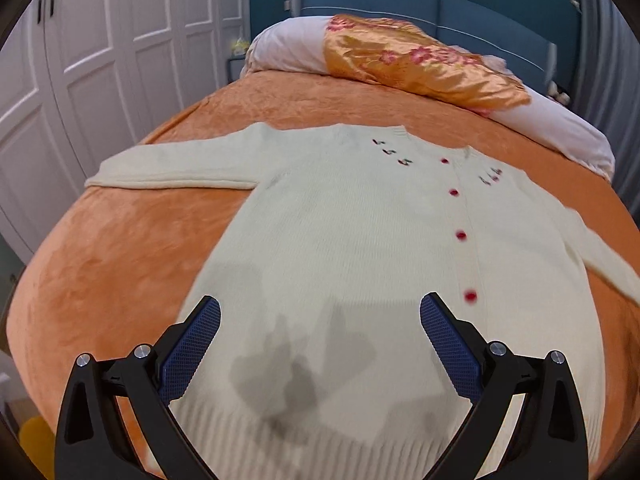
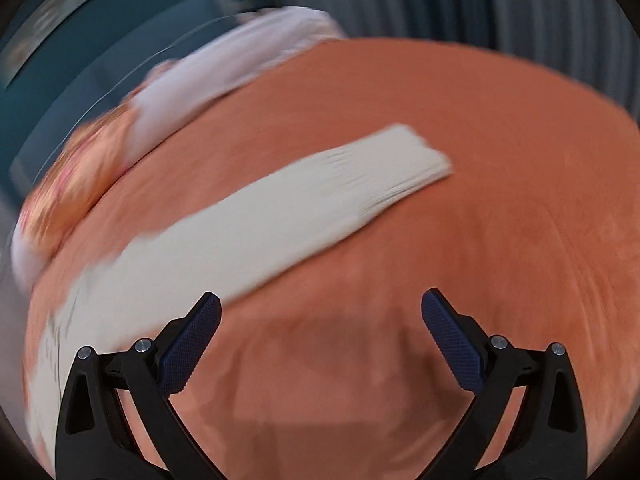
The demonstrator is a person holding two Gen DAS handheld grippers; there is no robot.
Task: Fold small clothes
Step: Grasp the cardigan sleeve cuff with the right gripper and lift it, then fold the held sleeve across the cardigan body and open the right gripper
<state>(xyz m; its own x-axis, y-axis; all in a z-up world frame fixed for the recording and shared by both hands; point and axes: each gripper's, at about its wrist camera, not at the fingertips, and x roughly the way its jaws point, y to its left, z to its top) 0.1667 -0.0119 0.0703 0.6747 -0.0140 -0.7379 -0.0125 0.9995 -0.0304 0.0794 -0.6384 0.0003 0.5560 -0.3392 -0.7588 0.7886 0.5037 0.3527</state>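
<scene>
cardigan (image 1: 360, 248) flat on orange bed (image 1: 120, 248), buttons up, centre frame, sleeves spread.
left gripper (image 1: 320, 312) open, empty, over the hem at bottom centre. right gripper (image 2: 321, 304) open, empty, over bare cover; sleeve (image 2: 280, 216) runs diagonally upper right, view blurred. pillow (image 1: 400, 60) at top.

Left wrist view: even, warm indoor light is falling from above, casting soft grey shadows of the left gripper (image 1: 320, 312) onto the hem of the cream cardigan (image 1: 360, 248); focus is holding at centre, with slight smearing toward the right edge. Right wrist view: heavy motion blur is streaking the sleeve (image 2: 280, 216) and pillow (image 2: 224, 76). Fisheye curvature is bending the bed (image 1: 120, 248) in both, with dark vignetting ringing the corners
</scene>
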